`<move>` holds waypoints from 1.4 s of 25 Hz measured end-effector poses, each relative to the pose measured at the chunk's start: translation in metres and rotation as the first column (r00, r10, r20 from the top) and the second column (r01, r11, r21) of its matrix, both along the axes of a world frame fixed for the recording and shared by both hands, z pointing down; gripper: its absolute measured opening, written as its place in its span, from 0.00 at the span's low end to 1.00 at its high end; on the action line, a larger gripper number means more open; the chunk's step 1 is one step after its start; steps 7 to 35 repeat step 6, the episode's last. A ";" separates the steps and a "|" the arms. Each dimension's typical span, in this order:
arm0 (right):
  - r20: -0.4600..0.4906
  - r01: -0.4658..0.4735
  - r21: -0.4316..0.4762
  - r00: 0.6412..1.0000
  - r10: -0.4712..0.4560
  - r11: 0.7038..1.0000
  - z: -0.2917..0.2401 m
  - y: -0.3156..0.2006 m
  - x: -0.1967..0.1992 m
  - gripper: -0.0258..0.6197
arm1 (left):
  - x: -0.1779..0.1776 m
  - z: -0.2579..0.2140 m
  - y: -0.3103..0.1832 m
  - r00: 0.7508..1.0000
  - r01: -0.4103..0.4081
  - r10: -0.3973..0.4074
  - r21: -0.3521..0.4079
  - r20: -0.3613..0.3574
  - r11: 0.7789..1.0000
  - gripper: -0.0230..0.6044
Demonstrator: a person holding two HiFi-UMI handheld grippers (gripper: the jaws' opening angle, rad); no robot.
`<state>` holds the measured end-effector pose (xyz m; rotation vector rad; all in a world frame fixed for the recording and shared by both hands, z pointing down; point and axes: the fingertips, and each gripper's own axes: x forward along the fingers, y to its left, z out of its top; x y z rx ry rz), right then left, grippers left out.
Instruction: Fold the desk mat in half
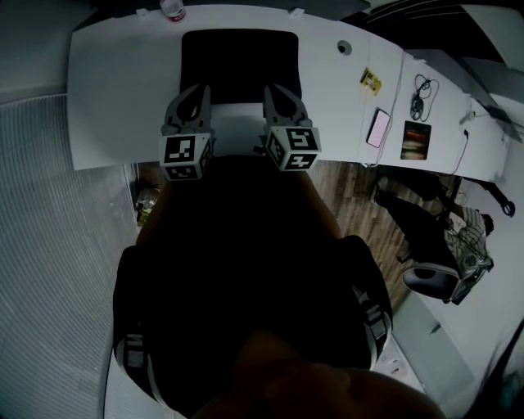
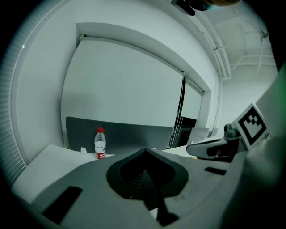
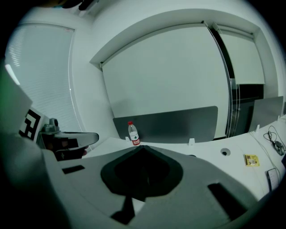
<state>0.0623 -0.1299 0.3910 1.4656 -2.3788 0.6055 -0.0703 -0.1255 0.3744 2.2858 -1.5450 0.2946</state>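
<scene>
Black and matte, the mat (image 1: 239, 61) lies flat, a plain rectangle with rounded corners on the far half of the smooth white desk (image 1: 106, 98). Both tools are poised at its near edge, one at each corner. The left gripper (image 1: 195, 92) has its grey moulded jaws pressed together; in its own view (image 2: 145, 152) they meet in a point above a dark spade-shaped hollow, with nothing caught between them. The right gripper (image 1: 277, 92) matches it, jaws together and empty, the same pointed hollow showing in its view (image 3: 142, 148). Whether either tip touches the mat, the head view does not settle. Each gripper carries a cube (image 1: 187, 155) printed with black-and-white squares, right up against the person's dark torso. At the desk's far edge stands a clear plastic bottle (image 1: 173, 10) with a red cap, seen upright from both grippers (image 2: 100, 144) (image 3: 133, 134) in front of a low grey panel (image 3: 178, 120). Off to the right, a phone (image 1: 379, 127) lies flat on the desk, well apart from the mat.
</scene>
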 end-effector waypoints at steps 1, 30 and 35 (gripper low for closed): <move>0.000 0.001 0.000 1.000 -0.001 1.000 0.000 0.000 0.000 0.04 | 0.000 0.000 0.000 1.000 0.000 0.000 -0.002 -0.001 1.000 0.04; -0.002 0.003 0.000 1.000 -0.003 1.000 0.001 -0.004 0.001 0.04 | 0.000 0.003 -0.003 1.000 0.005 -0.005 -0.006 0.001 1.000 0.04; -0.002 0.003 0.000 1.000 -0.003 1.000 0.001 -0.004 0.001 0.04 | 0.000 0.003 -0.003 1.000 0.005 -0.005 -0.006 0.001 1.000 0.04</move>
